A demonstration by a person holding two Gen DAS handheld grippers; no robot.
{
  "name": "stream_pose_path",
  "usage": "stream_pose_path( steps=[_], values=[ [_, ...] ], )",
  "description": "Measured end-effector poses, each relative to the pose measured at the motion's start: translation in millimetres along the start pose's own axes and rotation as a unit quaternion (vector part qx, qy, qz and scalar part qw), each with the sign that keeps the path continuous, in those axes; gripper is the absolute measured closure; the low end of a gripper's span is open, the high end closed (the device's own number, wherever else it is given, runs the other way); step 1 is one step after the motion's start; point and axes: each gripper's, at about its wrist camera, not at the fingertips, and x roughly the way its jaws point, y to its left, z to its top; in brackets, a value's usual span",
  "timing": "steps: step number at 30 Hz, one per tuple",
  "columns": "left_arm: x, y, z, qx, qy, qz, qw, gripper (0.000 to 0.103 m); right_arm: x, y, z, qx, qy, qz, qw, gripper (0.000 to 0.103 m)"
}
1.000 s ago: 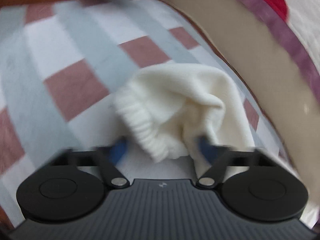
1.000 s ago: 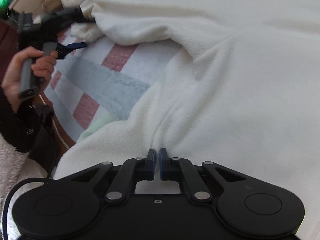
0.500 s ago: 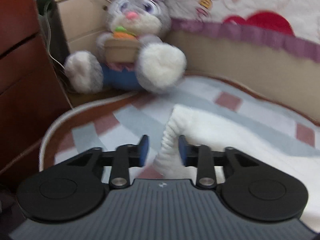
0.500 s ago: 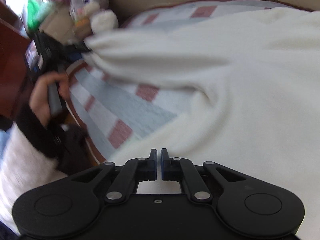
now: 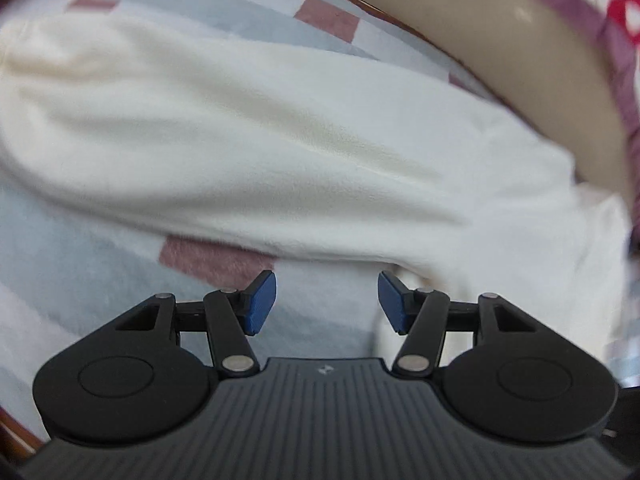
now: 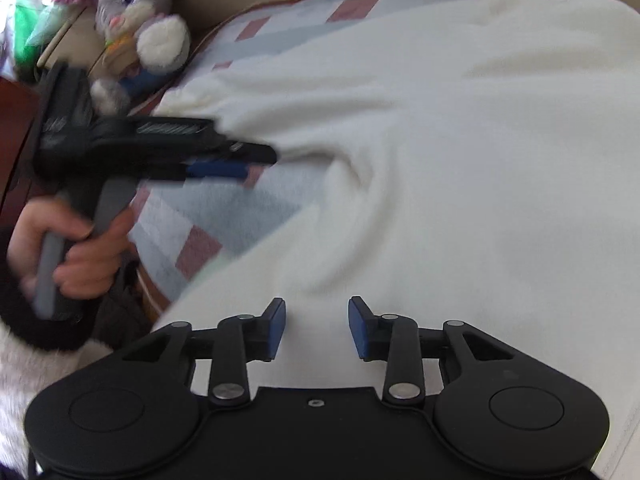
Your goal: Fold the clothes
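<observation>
A cream fleece top (image 6: 440, 160) lies spread on the checked bedcover (image 5: 72, 264), sleeve (image 5: 240, 128) stretched sideways. Both the left gripper (image 5: 326, 300) and right gripper (image 6: 316, 330) are opening, nothing between them. It looks soft, light and floppy; best pinched at the cuff or hem.

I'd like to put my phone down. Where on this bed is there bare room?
The checked bedsheet is bare in the wedge between the cream fleece top's sleeve and its body. The head corner is crowded by the stuffed rabbit.
</observation>
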Motion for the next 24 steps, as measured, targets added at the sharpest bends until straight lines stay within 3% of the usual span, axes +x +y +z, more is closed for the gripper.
stream_pose_path(
  steps=[2, 4, 5, 10, 13, 14, 16, 19, 22, 24],
  values=[
    [5, 1, 3, 0.005, -0.004, 0.006, 1.0000, 0.046, 6, 1, -5, -0.010, 0.011, 0.013, 1.000, 0.058],
    [7, 2, 5, 0.009, -0.011, 0.008, 0.9999, 0.036, 14, 0, -8, -0.002, 0.024, 0.047, 0.999, 0.057],
    [7, 2, 6, 0.009, -0.016, 0.006, 0.9998, 0.036, 17, 1, -9, -0.002, 0.029, 0.060, 0.998, 0.057],
    [8, -3, 1, 0.013, -0.052, -0.002, 0.9986, 0.030, 28, 16, -16, -0.042, 0.036, 0.070, 0.996, 0.050],
    [14, -9, 3, 0.016, -0.069, 0.001, 0.9975, 0.030, 32, 11, -15, -0.022, 0.032, 0.071, 0.997, 0.049],
    [17, -12, 4, 0.018, -0.073, 0.004, 0.9971, 0.033, 33, 9, -14, -0.010, 0.028, 0.070, 0.997, 0.050],
    [22, -17, 8, 0.036, -0.081, 0.015, 0.9959, 0.091, 30, 2, -12, 0.022, 0.011, 0.063, 0.998, 0.050],
    [17, -21, 11, 0.055, -0.104, 0.023, 0.9928, 0.097, 24, -1, -8, 0.032, -0.023, 0.023, 0.999, 0.050],
    [-5, -28, 14, 0.075, -0.151, 0.022, 0.9854, 0.098, 22, 6, -2, -0.006, -0.045, -0.037, 0.998, 0.050],
    [-21, -28, 17, 0.076, -0.176, 0.005, 0.9814, 0.098, 21, 12, 2, -0.028, -0.057, -0.056, 0.996, 0.050]
  ],
)
